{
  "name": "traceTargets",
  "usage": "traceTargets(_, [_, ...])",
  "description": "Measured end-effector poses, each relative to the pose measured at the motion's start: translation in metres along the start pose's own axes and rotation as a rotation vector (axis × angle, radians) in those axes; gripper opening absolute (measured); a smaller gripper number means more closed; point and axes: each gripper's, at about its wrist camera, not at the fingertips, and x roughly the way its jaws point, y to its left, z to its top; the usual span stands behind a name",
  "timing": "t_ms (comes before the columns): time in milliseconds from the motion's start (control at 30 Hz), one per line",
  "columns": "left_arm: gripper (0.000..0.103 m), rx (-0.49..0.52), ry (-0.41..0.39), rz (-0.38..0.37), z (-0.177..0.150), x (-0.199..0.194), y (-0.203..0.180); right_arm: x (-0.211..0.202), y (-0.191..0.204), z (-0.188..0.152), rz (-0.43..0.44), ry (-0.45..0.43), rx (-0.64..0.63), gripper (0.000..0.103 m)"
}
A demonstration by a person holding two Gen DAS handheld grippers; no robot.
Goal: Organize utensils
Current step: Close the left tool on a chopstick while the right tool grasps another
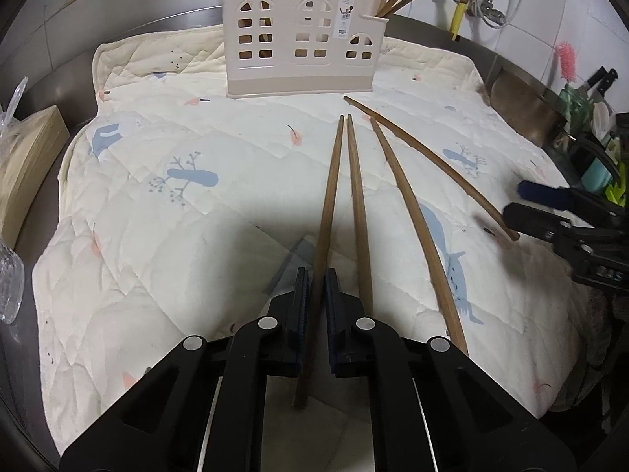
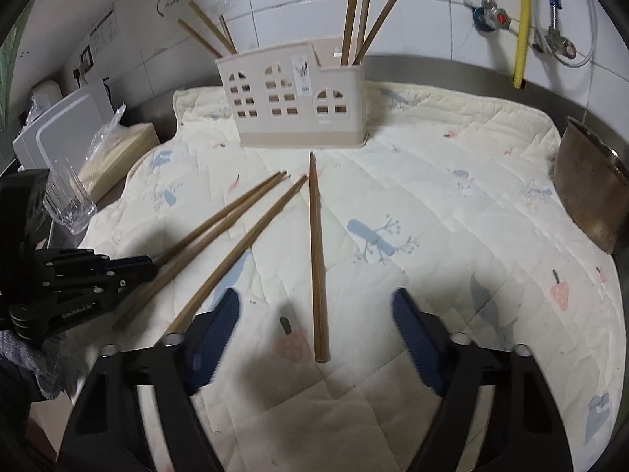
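Observation:
Several wooden chopsticks lie on a quilted mat [image 1: 196, 216]. My left gripper [image 1: 314, 279] is shut on one chopstick [image 1: 328, 204], which runs between its pads and points toward the beige utensil holder [image 1: 302, 39]. Three more chopsticks lie to its right [image 1: 409, 212]. The holder [image 2: 298, 98] has several chopsticks standing in its left and right compartments. My right gripper [image 2: 314, 310] is open, its fingers on either side of the near end of a lone chopstick [image 2: 316, 259] lying on the mat. The left gripper [image 2: 118, 271] shows at the left.
A clear glass [image 2: 68, 200] and a wrapped block [image 2: 118, 149] stand left of the mat. A metal pot [image 2: 589, 196] stands at the right. Pipes and valves [image 2: 519, 19] run along the tiled back wall. Knives and bottles [image 1: 589, 118] stand at the far right.

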Motion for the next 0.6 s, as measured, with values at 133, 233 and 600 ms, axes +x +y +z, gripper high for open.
traceTargets(133, [0.008,-0.01,-0.006,-0.02,-0.001,-0.001,0.002,0.009,0.001,0.0,0.007,0.025,0.002,0.046])
traceTargets(233, [0.008,-0.016,-0.01,-0.036,-0.002,-0.001,0.003,0.015,0.001,0.001,0.011,0.039,0.006,0.037])
traceTargets(600, [0.008,-0.009,-0.006,-0.049,-0.003,0.0,0.002,0.027,0.004,-0.002,-0.004,0.076,-0.01,0.017])
